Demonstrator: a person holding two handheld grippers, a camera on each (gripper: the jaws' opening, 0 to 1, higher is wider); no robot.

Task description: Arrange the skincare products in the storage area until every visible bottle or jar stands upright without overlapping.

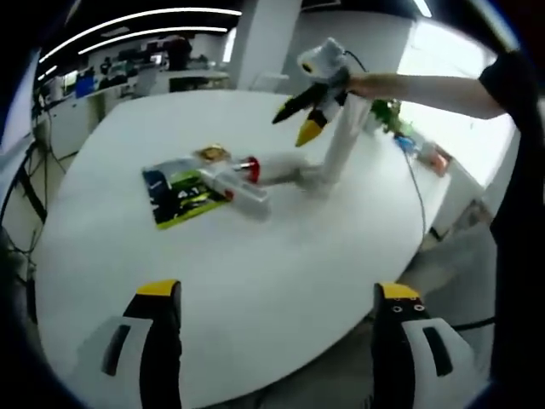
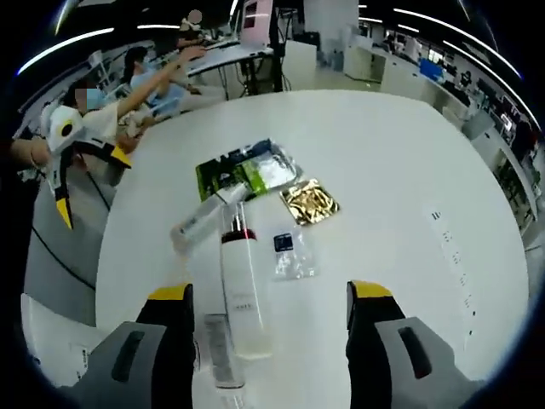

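Note:
Several skincare items lie flat in a cluster on the round white table. A clear bottle with a red band lies lengthwise between my right gripper's open jaws, close to the left one. A white tube rests beside its base and a clear tube beside its neck. In the left gripper view the bottle and a long white tube sit mid-table under the right gripper. My left gripper hangs open over the near edge, holding nothing.
A green-and-black packet, a gold sachet and a small clear sachet lie flat near the bottles. The left gripper hovers beyond the table's left edge. People sit at desks behind. A cable runs along the far right rim.

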